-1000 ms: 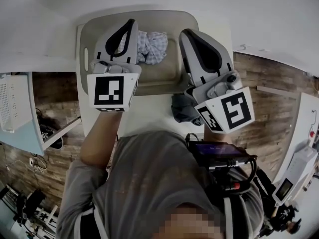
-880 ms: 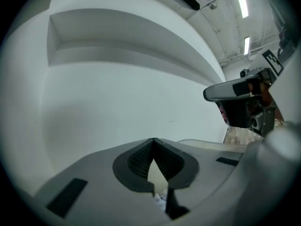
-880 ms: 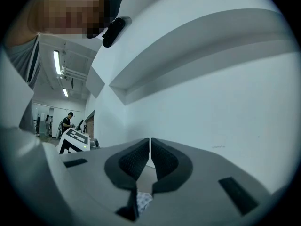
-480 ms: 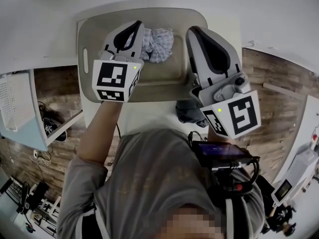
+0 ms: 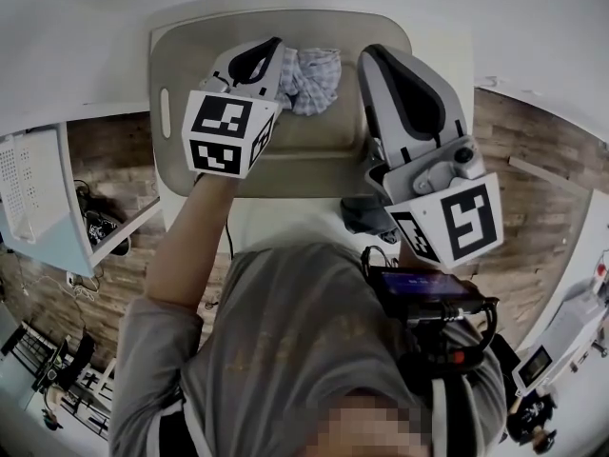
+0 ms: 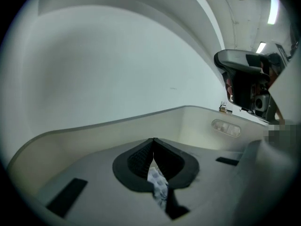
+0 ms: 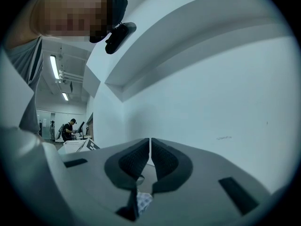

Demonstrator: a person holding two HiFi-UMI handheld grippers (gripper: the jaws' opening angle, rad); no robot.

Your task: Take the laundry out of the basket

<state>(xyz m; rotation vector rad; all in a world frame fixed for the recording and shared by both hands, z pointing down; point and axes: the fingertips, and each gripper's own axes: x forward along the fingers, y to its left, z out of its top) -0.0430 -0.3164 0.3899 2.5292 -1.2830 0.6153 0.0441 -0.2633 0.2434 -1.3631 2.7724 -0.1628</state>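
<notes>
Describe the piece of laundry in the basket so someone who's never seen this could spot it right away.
On the white table stands a wide beige basket with rounded corners. Inside it, toward the wall farthest from the person, lies one crumpled cloth. It is pale and checked, unlike the plain dark cloth that lies outside the basket, on the table nearer the person.

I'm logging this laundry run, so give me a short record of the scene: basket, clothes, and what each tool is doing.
basket: beige, on the white table
checked cloth: bunched inside the basket, toward its far side
dark cloth: outside the basket, on the table by its near rim
left tool: jaws shut, tip down in the basket beside the checked cloth; no clear pinch on it
right tool: jaws shut, nothing held, over the basket's right side
</notes>
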